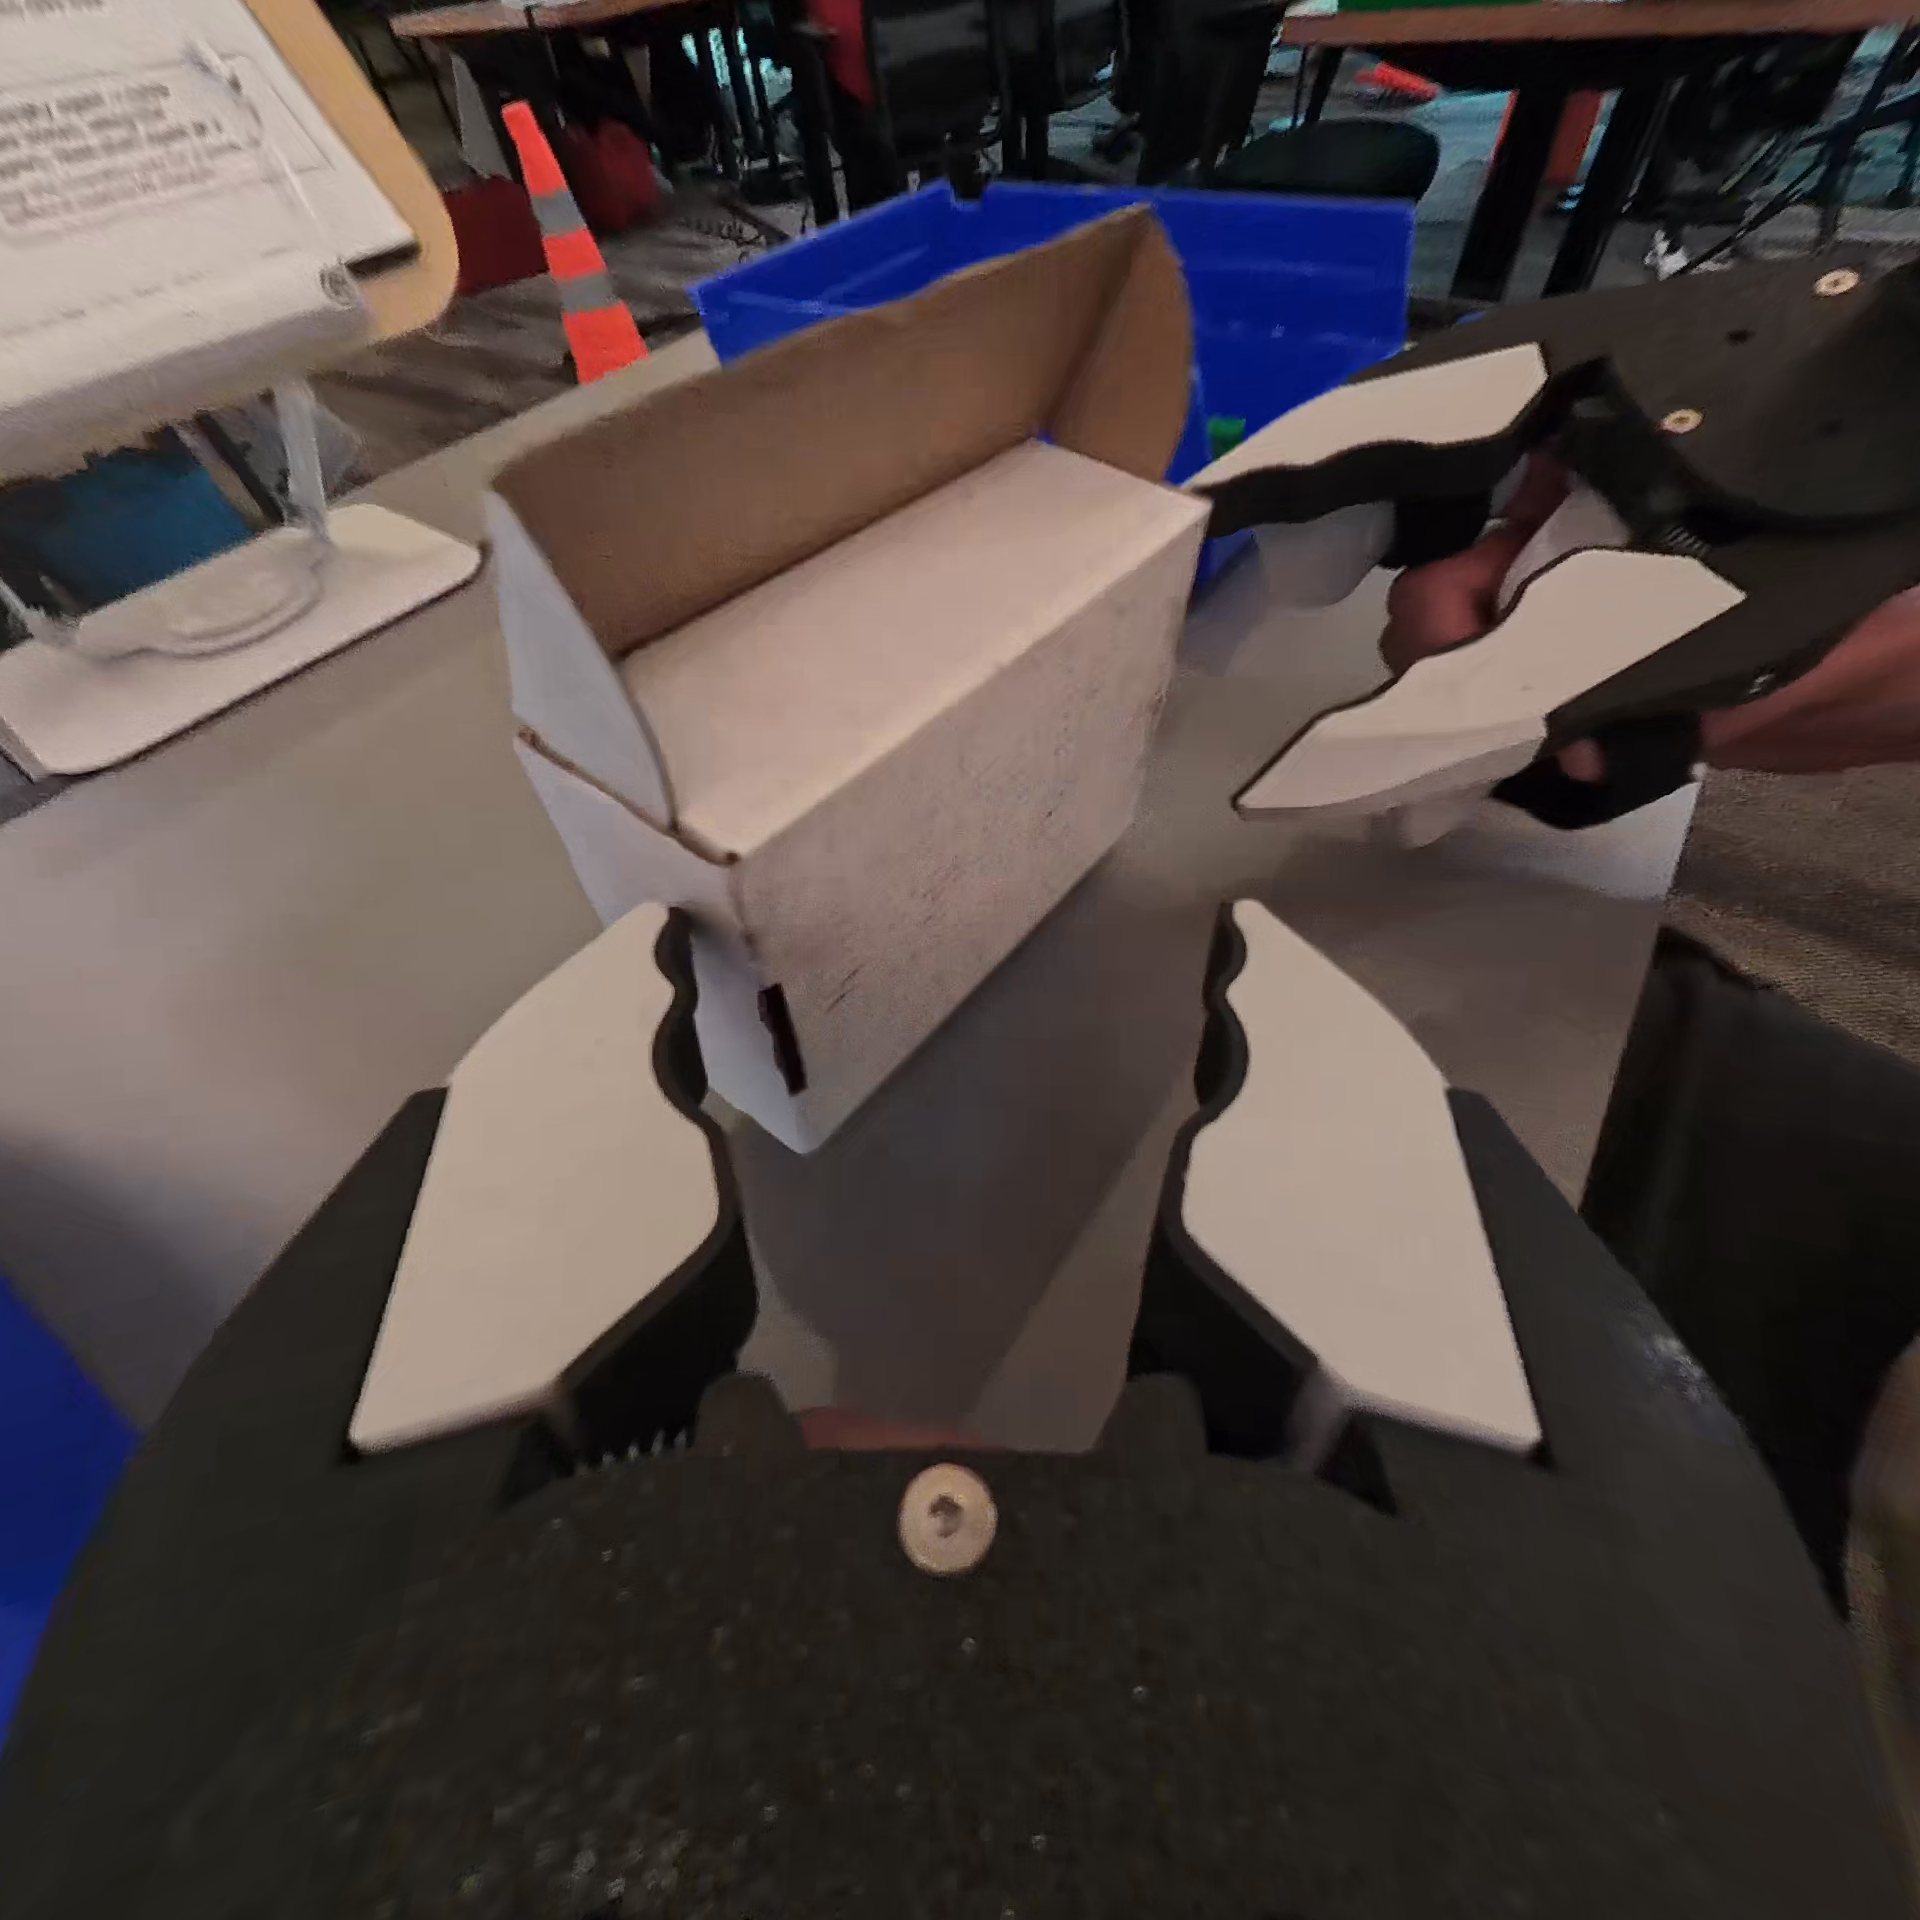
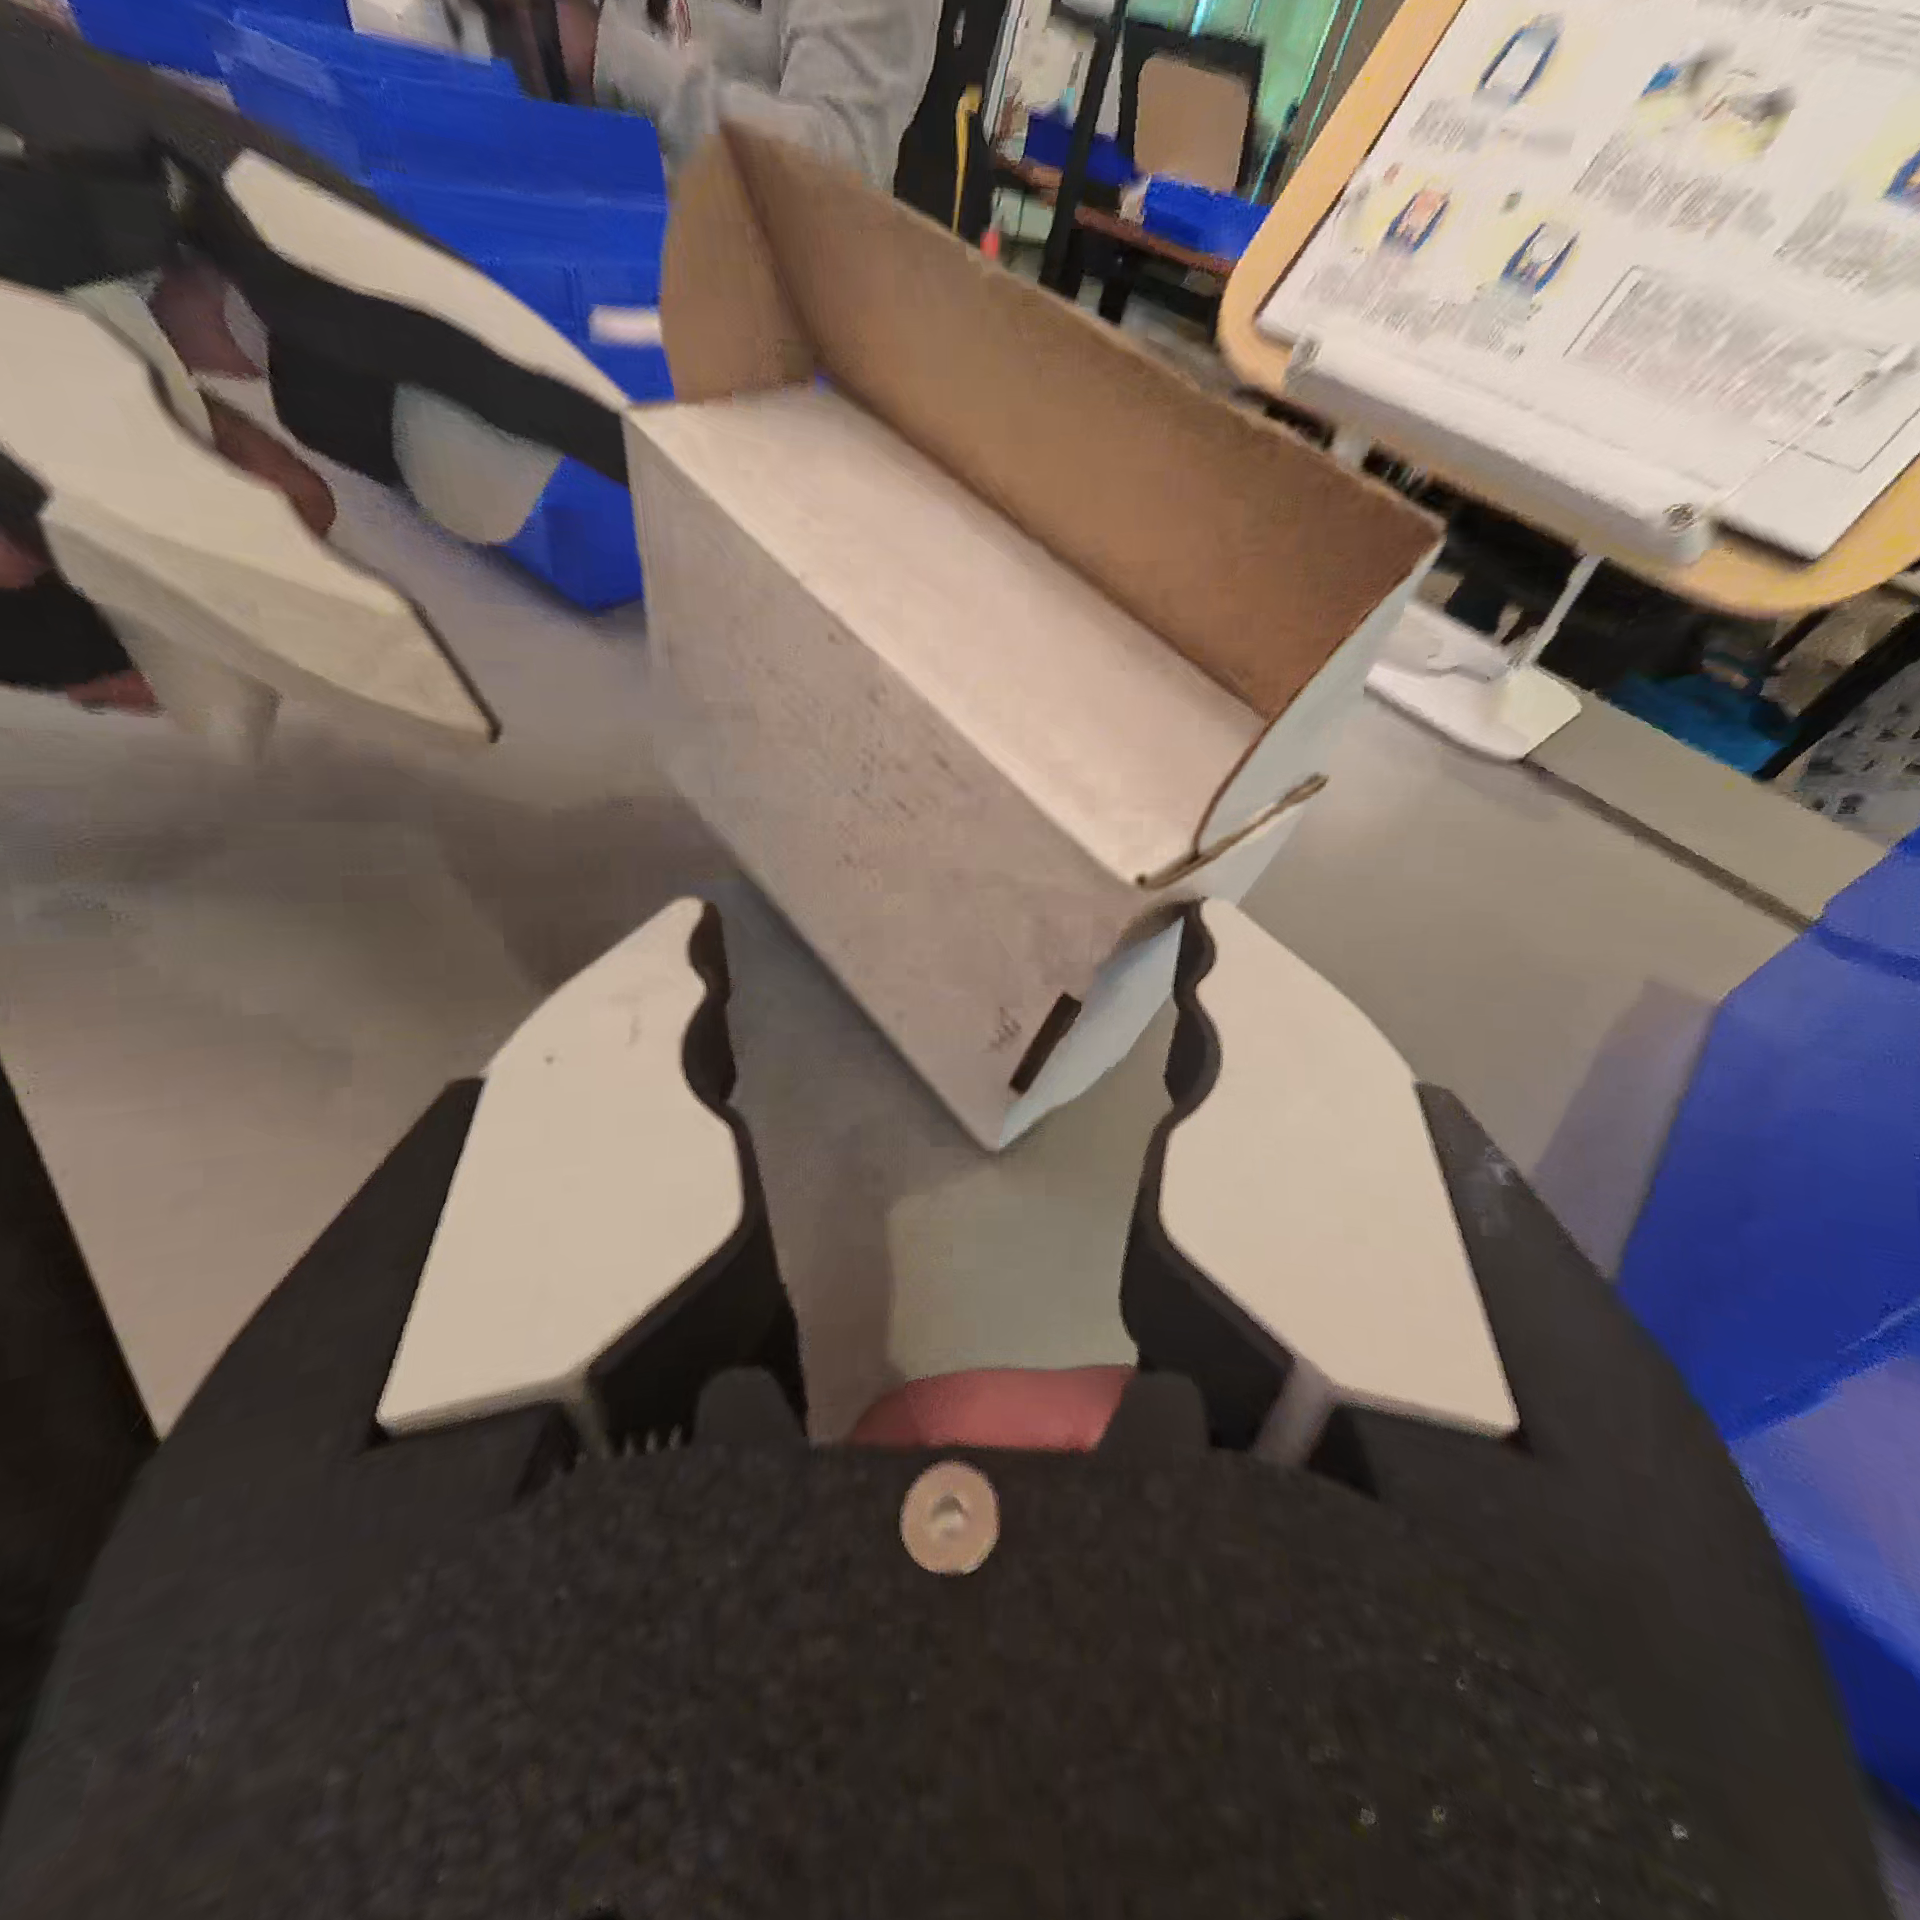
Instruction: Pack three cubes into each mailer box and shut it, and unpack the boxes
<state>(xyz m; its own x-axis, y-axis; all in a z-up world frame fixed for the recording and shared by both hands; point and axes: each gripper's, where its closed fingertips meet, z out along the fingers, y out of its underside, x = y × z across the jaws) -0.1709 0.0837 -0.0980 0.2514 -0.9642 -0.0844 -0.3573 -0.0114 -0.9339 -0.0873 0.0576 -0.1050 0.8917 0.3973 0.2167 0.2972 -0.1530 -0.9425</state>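
A white mailer box (image 1: 883, 727) stands on the grey table (image 1: 260, 987) with its lid down over the top and one brown-lined flap (image 1: 831, 457) standing upright. No cubes show. My left gripper (image 1: 951, 925) is open and empty, and the box's near corner sits just ahead of its fingertips, close to the left finger. My right gripper (image 2: 945, 925) is open and empty, with the box's (image 2: 935, 675) other end corner touching or nearly touching its right fingertip. Each view shows the other gripper open beside the box: the right gripper (image 1: 1221, 644) and the left gripper (image 2: 561, 571).
A blue bin (image 1: 1299, 270) stands right behind the box, with something green (image 1: 1226, 431) inside. A paper sign on a white stand (image 1: 156, 208) is at the table's far left. Another blue bin (image 2: 1787, 1195) is at the right. An orange cone (image 1: 571, 260) stands on the floor beyond.
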